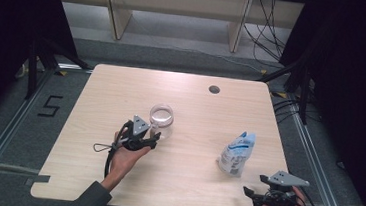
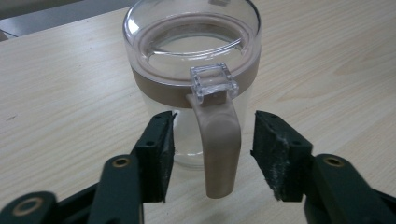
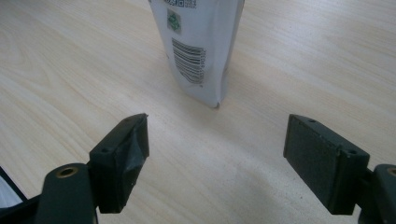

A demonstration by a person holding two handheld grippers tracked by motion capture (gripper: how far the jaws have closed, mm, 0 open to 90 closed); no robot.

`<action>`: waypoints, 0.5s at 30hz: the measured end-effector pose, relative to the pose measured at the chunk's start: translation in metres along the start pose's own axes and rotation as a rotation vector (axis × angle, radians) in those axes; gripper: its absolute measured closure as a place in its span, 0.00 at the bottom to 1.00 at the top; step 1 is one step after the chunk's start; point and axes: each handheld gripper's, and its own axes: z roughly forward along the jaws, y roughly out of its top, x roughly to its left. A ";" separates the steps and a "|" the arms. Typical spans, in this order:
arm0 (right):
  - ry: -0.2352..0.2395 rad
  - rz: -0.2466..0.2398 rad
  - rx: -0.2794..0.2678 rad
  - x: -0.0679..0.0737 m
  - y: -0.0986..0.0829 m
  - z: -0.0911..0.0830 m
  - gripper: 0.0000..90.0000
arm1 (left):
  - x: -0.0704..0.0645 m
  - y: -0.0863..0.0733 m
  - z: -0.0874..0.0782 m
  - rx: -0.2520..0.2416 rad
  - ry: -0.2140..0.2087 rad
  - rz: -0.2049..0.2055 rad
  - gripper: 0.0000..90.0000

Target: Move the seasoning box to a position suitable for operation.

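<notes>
One jug (image 1: 161,119), one pouch (image 1: 237,153), two open hand-held grippers

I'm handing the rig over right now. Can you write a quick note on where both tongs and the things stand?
Left tongs: open, jaws either side of the jug handle, not yet closed on it.
Right tongs: open, just short of the white pouch, not touching it.
Jug: upright mid-table, looks empty.
Pouch: standing at the table's right side.
Done: both approaches.
Left: probably grip the handle, then take the pouch.
</notes>
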 end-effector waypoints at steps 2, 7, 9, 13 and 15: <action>-0.011 -0.031 -0.014 -0.002 0.001 0.000 0.26 | 0.001 0.000 0.001 -0.002 -0.001 0.010 0.64; 0.001 -0.023 -0.015 -0.002 0.001 0.001 0.26 | 0.000 0.000 0.001 -0.007 -0.006 0.028 0.73; -0.007 -0.033 -0.010 -0.002 0.001 0.000 0.26 | 0.000 0.000 0.000 0.003 -0.006 0.038 0.76; -0.005 -0.029 -0.018 -0.002 0.001 0.000 0.26 | 0.002 -0.001 0.001 -0.012 -0.025 0.005 0.78; 0.010 0.009 0.002 0.001 0.000 0.000 0.26 | 0.003 -0.001 0.000 -0.016 -0.025 -0.001 0.79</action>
